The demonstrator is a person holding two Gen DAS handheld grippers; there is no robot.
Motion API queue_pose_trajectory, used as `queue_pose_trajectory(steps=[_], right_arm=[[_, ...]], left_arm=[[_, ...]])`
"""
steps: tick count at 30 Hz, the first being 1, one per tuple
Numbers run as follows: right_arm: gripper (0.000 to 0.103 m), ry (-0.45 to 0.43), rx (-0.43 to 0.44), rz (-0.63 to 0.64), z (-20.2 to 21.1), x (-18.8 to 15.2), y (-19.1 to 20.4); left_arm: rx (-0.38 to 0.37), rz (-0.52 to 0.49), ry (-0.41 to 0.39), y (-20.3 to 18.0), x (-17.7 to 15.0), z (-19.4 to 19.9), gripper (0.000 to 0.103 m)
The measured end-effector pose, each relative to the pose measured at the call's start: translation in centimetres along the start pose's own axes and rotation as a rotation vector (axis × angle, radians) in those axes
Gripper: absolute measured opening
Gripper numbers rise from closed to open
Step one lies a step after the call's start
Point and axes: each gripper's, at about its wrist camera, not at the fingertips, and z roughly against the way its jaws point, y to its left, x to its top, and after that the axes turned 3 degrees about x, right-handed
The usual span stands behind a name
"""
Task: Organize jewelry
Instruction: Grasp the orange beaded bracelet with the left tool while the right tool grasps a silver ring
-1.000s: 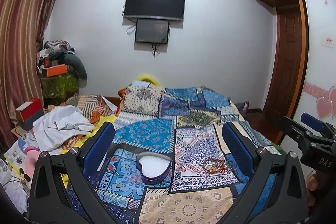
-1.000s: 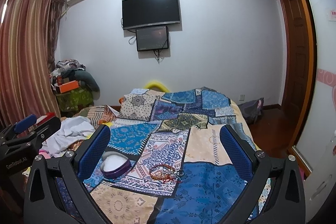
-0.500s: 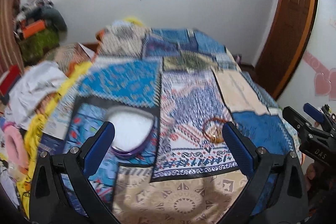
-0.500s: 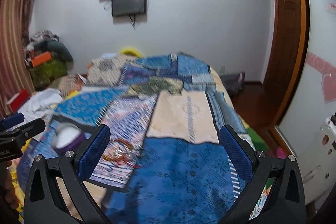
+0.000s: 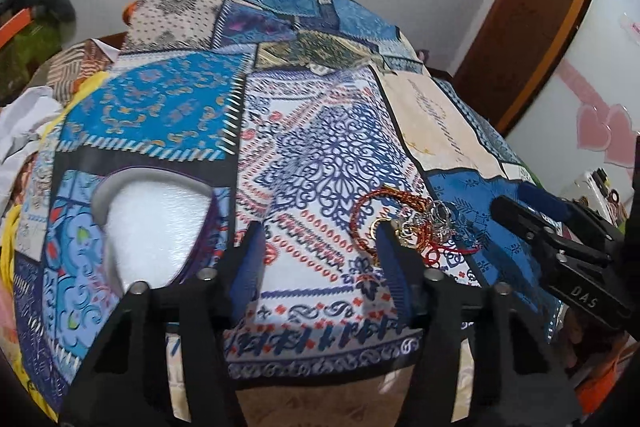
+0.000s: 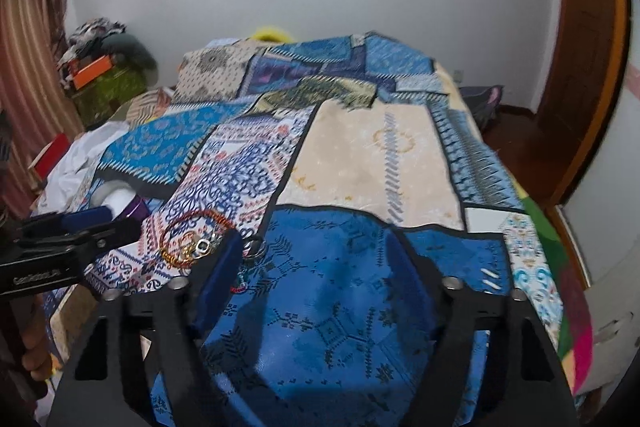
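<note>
The left gripper [image 5: 320, 247] is hovering low in the frame over the patchwork bedspread [image 5: 320, 147], its jaws having just been closing — nothing is lying between them. The jewelry pile [image 5: 404, 227] is sitting right of centre, just beside its right finger. A heart-shaped box [image 5: 152, 227] is lying at left. The right gripper [image 6: 316, 263] — jaws likewise just narrowing, grasping nothing — is pointing at blue cloth, the jewelry at its left finger.
</note>
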Motion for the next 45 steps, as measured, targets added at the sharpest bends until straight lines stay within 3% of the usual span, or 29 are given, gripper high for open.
queue_pose_trajectory(steps=[4, 7, 23, 29, 30, 31, 33, 45], right_arm=[[0.037, 0.044, 0.067, 0.003, -1.2, 0.1, 0.1], [0.034, 0.059, 0.102, 0.006, -1.8, 0.3, 0.2], [0.027, 0.128, 0.148, 0.075, -3.8, -0.1, 1.7], [0.024, 0.126, 0.147, 0.080, -4.0, -0.2, 1.9], [0.022, 0.124, 0.146, 0.078, -4.0, -0.2, 1.8], [0.008, 0.126, 0.164, 0.070, -4.0, -0.2, 1.8], [0.007, 0.126, 0.176, 0.049, -3.9, -0.1, 1.7], [0.006, 0.071, 0.139, 0.024, -1.8, 0.7, 1.1]], left_arm=[[-0.011, -0.005, 0.023, -0.1, 0.3, -1.0, 0.027], [-0.024, -0.004, 0.034, 0.0, 0.4, -1.6, 0.023], [-0.030, -0.063, 0.045, -0.9, 0.3, -2.8, 0.021], [-0.036, -0.086, 0.047, -1.5, 0.3, -3.5, 0.006], [-0.035, -0.090, 0.048, -1.6, 0.3, -3.5, 0.003], [-0.030, -0.091, 0.047, -1.7, 0.3, -3.5, 0.001], [-0.030, -0.087, 0.044, -1.6, 0.4, -3.4, 0.001], [-0.012, -0.074, -0.049, -1.1, 0.4, 0.4, 0.001]])
